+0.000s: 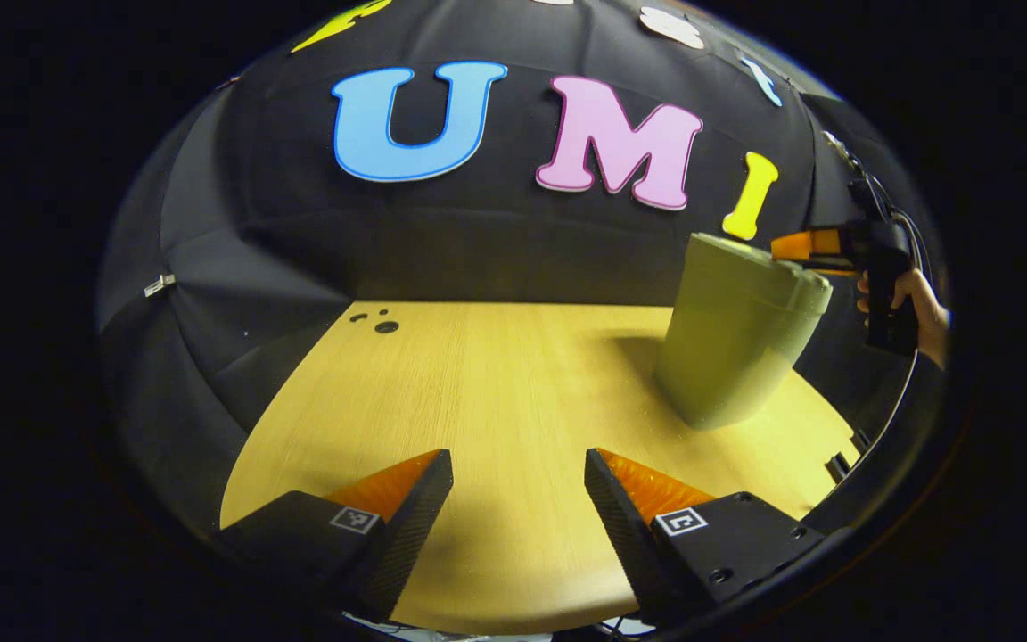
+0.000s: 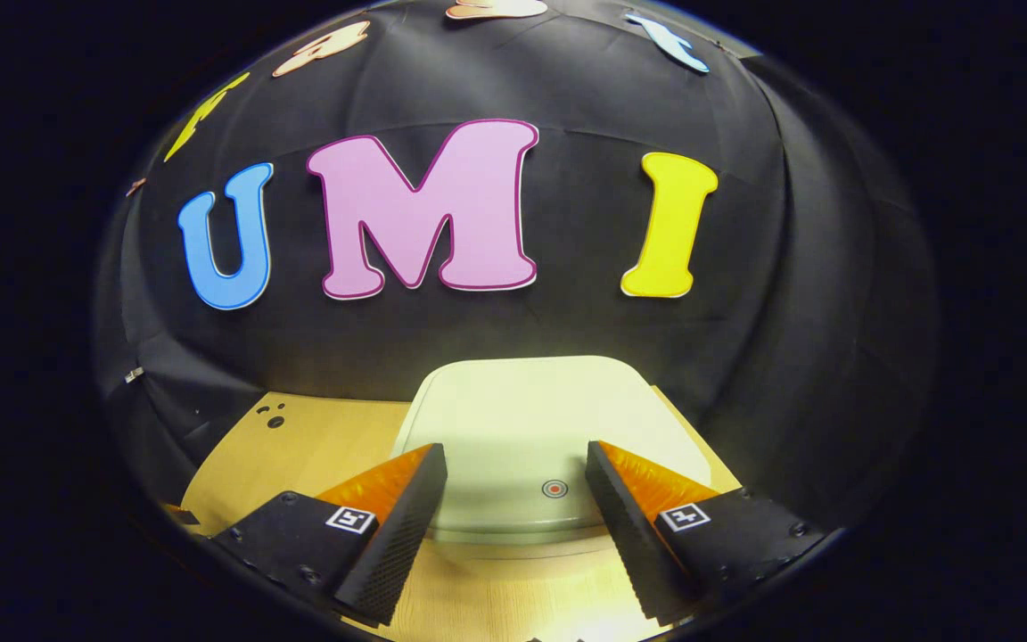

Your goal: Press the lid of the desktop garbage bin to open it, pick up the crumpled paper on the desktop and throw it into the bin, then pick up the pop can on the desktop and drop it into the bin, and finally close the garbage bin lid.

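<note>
Left gripper (image 1: 518,468) open over bare table (image 1: 496,374); bin (image 1: 732,334) seen sideways. Right gripper (image 2: 513,464) open above closed lid (image 2: 522,419), red dot (image 2: 554,489) visible.

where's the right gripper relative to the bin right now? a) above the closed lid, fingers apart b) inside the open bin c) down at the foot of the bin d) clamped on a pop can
a: in the right gripper view the right gripper hangs open over the closed lid of the bin, fingers either side of its red dot.
</note>
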{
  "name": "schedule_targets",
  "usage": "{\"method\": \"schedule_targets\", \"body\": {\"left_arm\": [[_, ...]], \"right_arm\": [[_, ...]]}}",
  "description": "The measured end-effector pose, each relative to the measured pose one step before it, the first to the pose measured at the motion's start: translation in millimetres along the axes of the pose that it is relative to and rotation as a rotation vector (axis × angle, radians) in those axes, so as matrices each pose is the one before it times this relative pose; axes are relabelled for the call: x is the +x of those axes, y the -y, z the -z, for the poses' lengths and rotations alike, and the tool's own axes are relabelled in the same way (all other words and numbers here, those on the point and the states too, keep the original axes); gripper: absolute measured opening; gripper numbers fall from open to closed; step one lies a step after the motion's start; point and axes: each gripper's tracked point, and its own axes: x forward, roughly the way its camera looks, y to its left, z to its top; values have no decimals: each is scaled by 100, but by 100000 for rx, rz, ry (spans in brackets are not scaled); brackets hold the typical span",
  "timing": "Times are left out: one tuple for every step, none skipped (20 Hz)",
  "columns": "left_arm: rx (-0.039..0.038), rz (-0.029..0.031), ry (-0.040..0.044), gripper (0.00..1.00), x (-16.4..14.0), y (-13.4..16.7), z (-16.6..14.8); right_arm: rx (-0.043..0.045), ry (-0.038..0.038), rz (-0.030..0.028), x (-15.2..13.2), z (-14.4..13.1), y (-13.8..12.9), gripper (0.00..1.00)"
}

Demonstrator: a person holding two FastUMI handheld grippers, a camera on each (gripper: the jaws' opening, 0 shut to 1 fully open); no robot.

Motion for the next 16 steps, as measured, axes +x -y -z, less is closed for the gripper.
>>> {"method": "schedule_targets", "body": {"left_arm": [[661,-404,3002,96,-316,21,-1024],[769,-661,3347,99,-356,6,-1110],[723,-858,2918,96,-316,48,-1041],[460,-832,2398,96,-441,72,-941],[201,-543,2708,96,-551,128,-985],[-143,-223,2995,96,-487,193,-1060],[-237,-200,2913,96,-513,265,-1014],[16,-806,2764,96,-524,122,-994],[341,-966,2654,96,-428,-40,-957],[261,-1253,2311,96,-518,79,-946],[-384,-1014,1703,96,-471,94,-609],[-1160,-366,1801,96,-505,259,-615],[-954,-495,1836,96,-493,259,-514],[-754,-788,1462,96,-470,152,-334],[-637,-794,299,96,-435,52,152],[-589,-105,-581,96,-351,185,380]], "right_arm": [[1576,1994,-1103,-1123,-120,-612,100],[812,2293,-1658,-971,-27,-968,100],[-611,2014,-841,-881,-48,-682,100],[-1481,2256,-844,-888,-175,-622,100],[-2126,2737,-1305,-864,-340,-761,100],[-2258,2665,-1785,-812,-384,-865,100],[-1964,2527,-1945,-899,31,-1468,100],[-1324,1945,-2305,-1027,-267,-1182,100],[-426,935,-1238,-871,-111,-934,100],[594,178,-1339,-836,22,-1162,100],[876,-1018,-1586,-690,348,-1170,100],[379,-2830,-1298,-635,830,-1172,100],[217,-2497,-1503,-687,796,-1090,100],[54,-1406,-2306,-546,558,-1125,100],[-420,-1088,-2023,-421,649,-955,100],[-697,-1952,-1670,-333,1116,-692,100]]}}
